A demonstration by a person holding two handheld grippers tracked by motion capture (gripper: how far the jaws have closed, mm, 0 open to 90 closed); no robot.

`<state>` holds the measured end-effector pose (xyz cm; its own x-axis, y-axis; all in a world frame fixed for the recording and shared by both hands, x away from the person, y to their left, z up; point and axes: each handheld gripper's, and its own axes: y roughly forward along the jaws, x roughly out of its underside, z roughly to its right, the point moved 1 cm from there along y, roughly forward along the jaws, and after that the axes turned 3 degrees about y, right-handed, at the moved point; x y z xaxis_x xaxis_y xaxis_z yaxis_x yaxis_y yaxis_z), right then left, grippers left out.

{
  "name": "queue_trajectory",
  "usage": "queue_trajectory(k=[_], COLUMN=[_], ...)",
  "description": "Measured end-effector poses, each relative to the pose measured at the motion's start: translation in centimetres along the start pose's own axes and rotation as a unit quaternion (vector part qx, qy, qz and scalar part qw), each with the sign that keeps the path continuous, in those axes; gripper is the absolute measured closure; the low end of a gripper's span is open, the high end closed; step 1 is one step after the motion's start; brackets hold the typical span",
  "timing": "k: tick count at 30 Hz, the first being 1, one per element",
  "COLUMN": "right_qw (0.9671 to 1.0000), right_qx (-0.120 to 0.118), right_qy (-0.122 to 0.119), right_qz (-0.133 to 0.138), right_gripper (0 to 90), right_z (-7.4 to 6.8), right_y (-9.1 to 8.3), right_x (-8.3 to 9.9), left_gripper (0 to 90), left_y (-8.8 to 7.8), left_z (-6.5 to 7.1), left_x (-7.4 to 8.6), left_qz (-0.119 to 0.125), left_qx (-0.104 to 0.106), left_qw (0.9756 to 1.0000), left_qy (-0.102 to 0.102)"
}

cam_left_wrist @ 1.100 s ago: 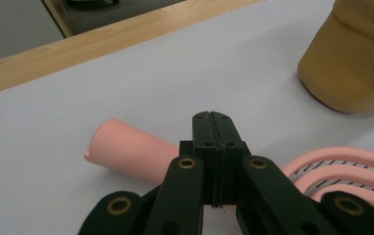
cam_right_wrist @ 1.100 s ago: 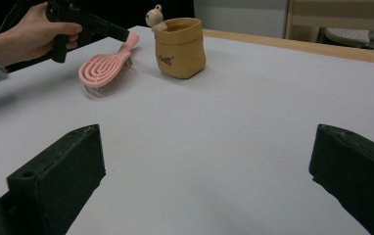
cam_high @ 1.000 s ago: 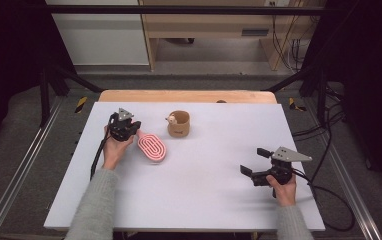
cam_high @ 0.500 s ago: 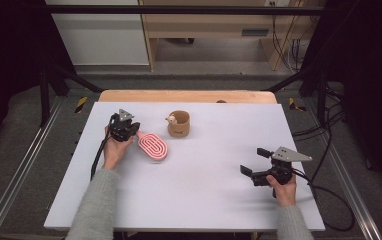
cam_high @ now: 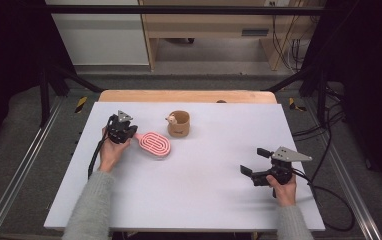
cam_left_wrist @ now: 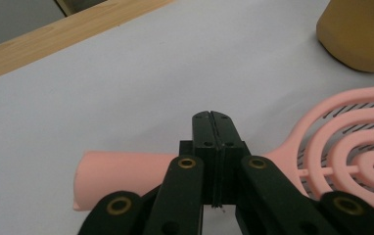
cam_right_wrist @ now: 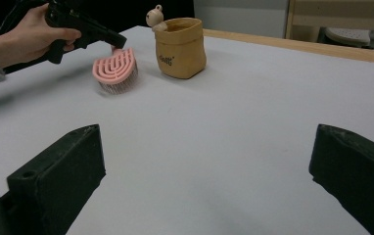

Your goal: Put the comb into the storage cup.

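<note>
A pink paddle hairbrush (cam_high: 154, 143) lies on the white table, bristles down, its handle (cam_left_wrist: 126, 171) pointing left. My left gripper (cam_high: 130, 133) is at that handle. Its jaws (cam_left_wrist: 212, 117) are pressed flat together right over the handle, with nothing between them; I cannot tell whether they touch it. From the right gripper view, the left gripper (cam_right_wrist: 114, 40) hides the handle behind the brush head (cam_right_wrist: 115, 66). My right gripper (cam_high: 254, 161) rests near the table's front right, jaws wide open (cam_right_wrist: 207, 161) and empty, aimed toward the brush.
A tan pouch-like cup (cam_high: 179, 125) with a small figure (cam_right_wrist: 154, 17) on its rim stands just right of the brush. A wooden strip (cam_high: 186, 96) borders the far edge of the table (cam_high: 204, 200). Cables trail from both grippers.
</note>
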<state>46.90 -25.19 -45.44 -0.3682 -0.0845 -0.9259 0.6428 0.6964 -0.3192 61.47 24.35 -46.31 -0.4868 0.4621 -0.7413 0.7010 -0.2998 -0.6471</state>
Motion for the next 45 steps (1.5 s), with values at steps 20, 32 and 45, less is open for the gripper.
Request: queue_trajectory(k=[20,32,45], right_qw=[1.0000,1.0000,1.0000], right_qx=[-0.001,-0.002,-0.002], right_qy=[0.000,0.000,-0.001], right_qz=[-0.002,-0.002,-0.004], right_gripper=[0.3,0.3,0.3], right_z=[0.0,0.0,0.0], right_y=[0.0,0.1,0.1], right_x=[0.0,0.0,0.0], left_gripper=[89.7,89.8,89.7], left_y=[-1.1,-1.1,-1.2], left_z=[-0.4,-0.4,-2.2], left_x=[1.0,1.1,1.8], left_qz=[-0.019,-0.018,-0.010], left_qx=[0.008,0.008,-0.014], left_qw=[0.9998,0.9998,0.9995], left_qy=[-0.001,0.004,-0.027])
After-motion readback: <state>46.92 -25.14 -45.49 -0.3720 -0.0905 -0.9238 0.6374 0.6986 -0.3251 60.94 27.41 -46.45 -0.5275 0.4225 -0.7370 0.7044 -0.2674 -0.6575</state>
